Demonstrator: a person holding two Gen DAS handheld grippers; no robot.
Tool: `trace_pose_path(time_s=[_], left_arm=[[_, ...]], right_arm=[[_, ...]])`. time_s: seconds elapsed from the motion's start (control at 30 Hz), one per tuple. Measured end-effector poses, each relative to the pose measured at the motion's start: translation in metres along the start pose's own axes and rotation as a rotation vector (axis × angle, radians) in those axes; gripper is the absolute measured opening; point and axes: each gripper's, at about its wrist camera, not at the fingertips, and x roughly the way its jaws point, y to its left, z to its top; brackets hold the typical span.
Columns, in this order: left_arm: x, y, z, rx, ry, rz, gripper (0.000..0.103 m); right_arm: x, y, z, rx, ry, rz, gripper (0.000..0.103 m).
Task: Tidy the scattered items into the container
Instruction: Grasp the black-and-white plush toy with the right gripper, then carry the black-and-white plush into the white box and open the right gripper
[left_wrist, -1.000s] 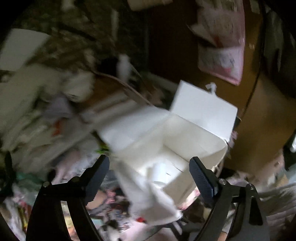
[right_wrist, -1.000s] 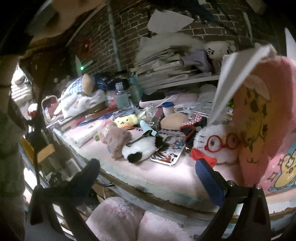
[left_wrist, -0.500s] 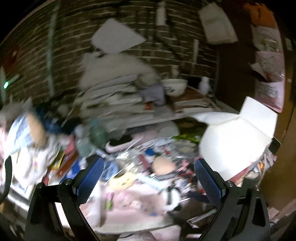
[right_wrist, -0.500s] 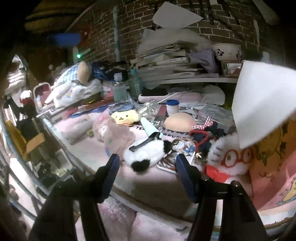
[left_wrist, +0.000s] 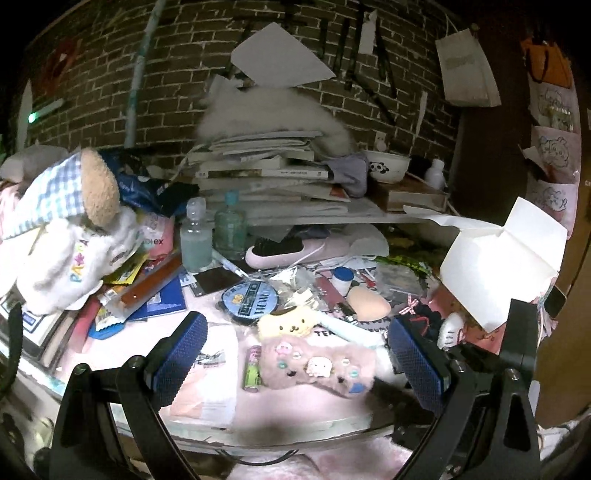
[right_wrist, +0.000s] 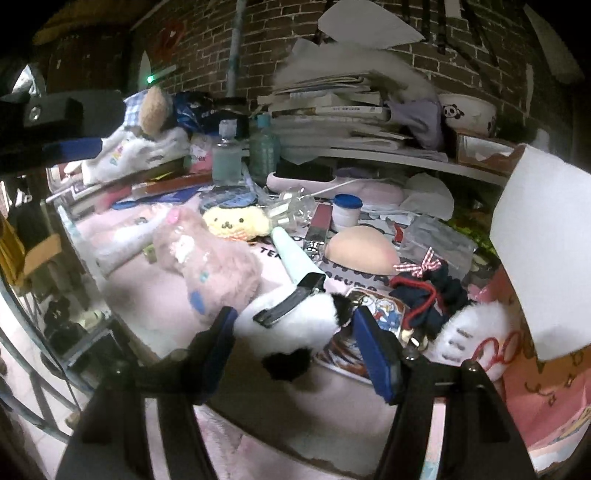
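On the cluttered pink table a black-and-white panda plush (right_wrist: 291, 325) lies between the blue pads of my right gripper (right_wrist: 295, 332). Its jaws are closing, and both pads touch the plush's sides. A black clip rests on the plush. My left gripper (left_wrist: 299, 360) hangs wide open over the table's front, above a pink fuzzy pouch (left_wrist: 321, 365) and a yellow dog plush (left_wrist: 290, 321), holding nothing. The open white box (left_wrist: 495, 266) stands at the right end of the table, and its flap (right_wrist: 535, 240) fills the right of the right wrist view.
A stack of books (left_wrist: 266, 166) with a panda bowl (left_wrist: 388, 166) sits on a shelf at the back. Two bottles (left_wrist: 195, 240), a beige sponge (right_wrist: 362, 251), a white plush with red glasses (right_wrist: 472, 332) and several small items crowd the table. The table edge (left_wrist: 277, 424) is close below.
The left wrist view has swung from the white box down to the table, with its jaws still wide. The right jaws have narrowed from wide open around the panda plush.
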Motion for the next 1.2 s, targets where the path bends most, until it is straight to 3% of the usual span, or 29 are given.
trace_pose_path(time_s=[0.03, 0.3, 0.53, 0.77, 0.9, 1.0, 1.2], left_arm=[[0.001, 0.002, -0.001, -0.006, -0.001, -0.005, 0.098], [0.008, 0.018, -0.011, -0.069, 0.013, -0.026, 0.098], [0.006, 0.023, -0.014, -0.099, 0.012, -0.022, 0.098], [0.004, 0.020, -0.014, -0.098, 0.010, -0.032, 0.098], [0.005, 0.016, -0.012, -0.084, 0.013, -0.038, 0.098], [0.007, 0.012, -0.010, -0.079, 0.015, -0.040, 0.098], [0.010, 0.007, -0.009, -0.076, 0.018, -0.048, 0.098]], right_arm=[[0.000, -0.001, 0.000, -0.001, -0.002, -0.002, 0.051], [-0.006, -0.001, 0.001, -0.021, -0.036, -0.007, 0.038], [-0.026, 0.001, 0.011, -0.011, -0.101, 0.018, 0.038], [-0.070, -0.003, 0.042, 0.003, -0.225, 0.065, 0.038], [-0.103, -0.027, 0.068, 0.011, -0.294, 0.017, 0.038], [-0.122, -0.054, 0.084, 0.016, -0.281, -0.029, 0.038], [-0.131, -0.112, 0.098, 0.053, -0.155, -0.132, 0.038]])
